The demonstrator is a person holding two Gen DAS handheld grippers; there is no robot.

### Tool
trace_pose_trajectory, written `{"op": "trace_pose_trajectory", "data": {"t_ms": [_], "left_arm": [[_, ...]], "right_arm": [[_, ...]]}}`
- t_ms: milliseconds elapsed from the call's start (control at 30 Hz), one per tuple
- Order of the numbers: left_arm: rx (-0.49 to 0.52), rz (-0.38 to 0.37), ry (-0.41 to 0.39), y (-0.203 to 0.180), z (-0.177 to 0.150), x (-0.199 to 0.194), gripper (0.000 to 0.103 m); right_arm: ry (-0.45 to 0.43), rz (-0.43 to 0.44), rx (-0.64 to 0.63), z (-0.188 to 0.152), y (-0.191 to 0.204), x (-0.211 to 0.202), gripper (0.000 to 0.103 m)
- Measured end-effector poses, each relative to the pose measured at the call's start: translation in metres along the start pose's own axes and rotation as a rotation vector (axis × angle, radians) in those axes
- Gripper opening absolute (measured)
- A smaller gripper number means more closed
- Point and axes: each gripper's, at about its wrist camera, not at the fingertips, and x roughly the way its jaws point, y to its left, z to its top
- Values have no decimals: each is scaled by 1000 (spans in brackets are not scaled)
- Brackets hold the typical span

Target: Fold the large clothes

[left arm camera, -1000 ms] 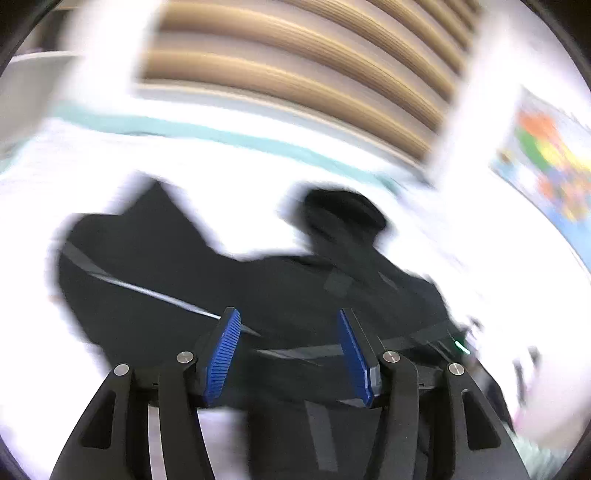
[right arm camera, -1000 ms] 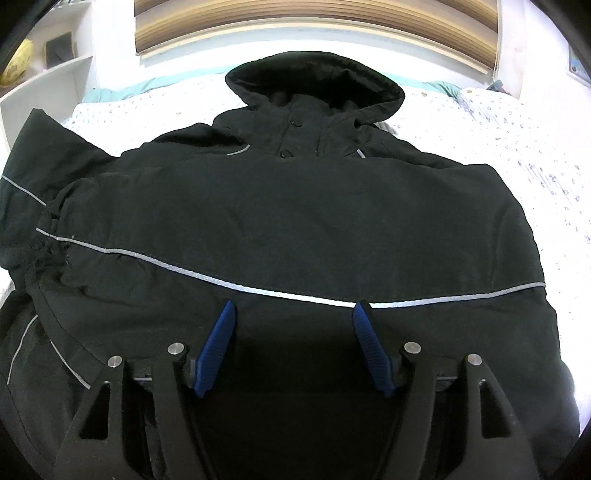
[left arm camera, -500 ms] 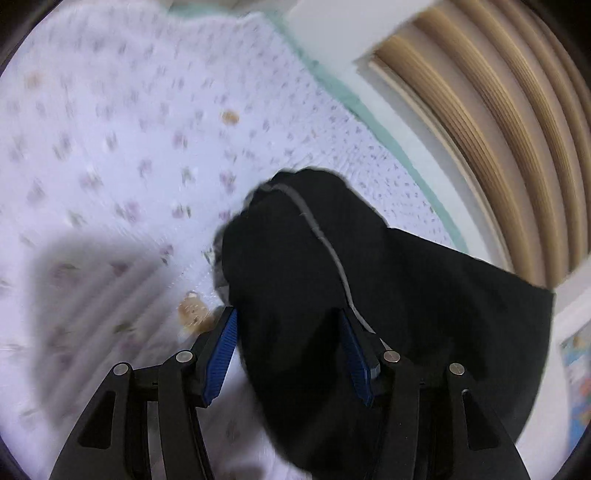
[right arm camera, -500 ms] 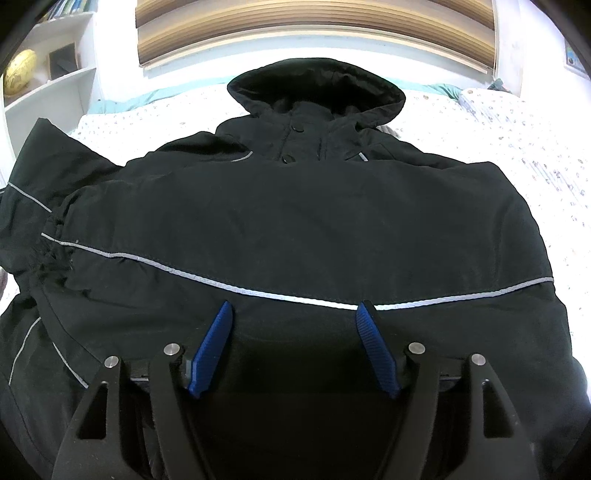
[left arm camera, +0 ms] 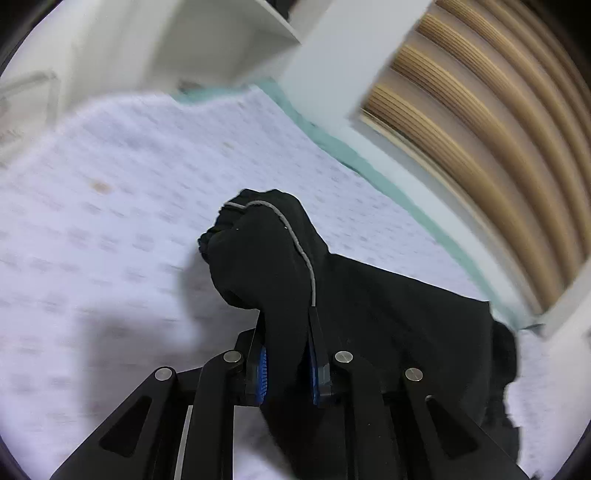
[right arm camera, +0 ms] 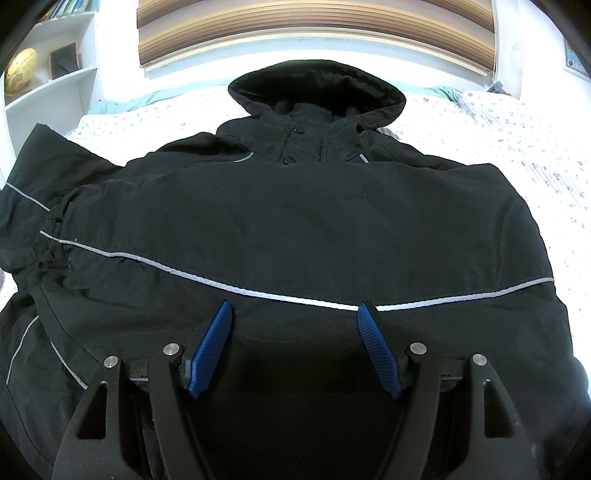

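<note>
A black hooded jacket [right arm camera: 295, 221] lies spread on a bed [right arm camera: 517, 147] with a white, small-patterned cover, its hood [right arm camera: 317, 88] toward the far edge by the wall and the slatted blind [right arm camera: 314, 33].

The right wrist view shows the whole garment: one sleeve is folded across the chest, a grey reflective stripe [right arm camera: 258, 293] runs along it, and the elastic cuff [right arm camera: 44, 254] sits near the left side of the body. The right gripper [right arm camera: 295, 314] hovers over the near part of the jacket with its blue pads wide apart, gripping nothing. The other sleeve [right arm camera: 48, 173] reaches out toward the bed's left edge. Shelves with a golden ball [right arm camera: 20, 72] stand at the left.

The left wrist view shows what the right one does not: the left gripper [left arm camera: 286, 325] has just been closing and its blue pads now pinch the black cloth of that outstretched sleeve [left arm camera: 273, 266] a little behind its cuff end. The bunched end of the sleeve rises beyond the fingertips, a thin grey stripe [left arm camera: 299, 251] curving over it. The rest of the jacket trails to the right over the bedcover. This view is motion-blurred.
</note>
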Motion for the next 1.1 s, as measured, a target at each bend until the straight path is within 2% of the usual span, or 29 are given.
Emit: {"op": "trace_pose_trajectory", "data": {"t_ms": [100, 167, 233, 267, 333, 367, 400, 433, 467, 567, 600, 633, 667, 767, 867, 967, 1000, 1100], "left_arm": [[-55, 121, 41, 25, -7, -24, 17], [-111, 184, 127, 49, -23, -20, 18], [-106, 195, 187, 63, -38, -6, 22], [-109, 180, 196, 71, -45, -3, 25], [-152, 94, 171, 85, -50, -3, 33], [-207, 16, 157, 95, -50, -6, 36], [-255, -42, 152, 103, -49, -7, 45], [-282, -76, 152, 107, -47, -5, 50], [-311, -109, 155, 110, -47, -4, 51], [-300, -70, 155, 103, -46, -2, 50], [-267, -36, 140, 95, -46, -6, 44], [-216, -12, 118, 80, -43, -8, 26], [-169, -12, 105, 67, -40, -11, 20], [-40, -45, 44, 18, -34, -33, 20], [127, -141, -1, -57, -34, -70, 20], [279, -221, 7, -134, -42, -91, 20], [311, -233, 13, -153, -44, -93, 20], [373, -337, 75, -214, -59, -93, 20]], "right_arm": [[0, -1, -1, 0, 0, 0, 74], [0, -5, -3, 0, 0, -1, 74], [-2, -12, -6, 0, 1, -1, 74], [-2, -14, -7, 0, 1, -1, 74], [-2, -17, -9, 0, 2, -1, 74], [-2, -17, -9, 1, 1, -1, 75], [-2, -18, -9, 1, 2, -1, 75], [-2, -18, -10, 0, 2, -1, 75], [-2, -19, -10, 1, 2, -1, 75], [-2, -18, -10, 1, 2, -1, 75], [-2, -18, -10, 1, 2, -1, 75], [-2, -17, -9, 1, 2, -1, 75], [-2, -17, -9, 1, 2, -1, 75], [-3, -18, -10, 0, 3, -1, 75], [-3, -17, -9, 1, 2, -1, 75], [-3, -16, -8, 1, 3, -1, 75], [-2, -17, -9, 1, 3, -1, 75], [-3, -16, -8, 1, 3, -1, 75]]}}
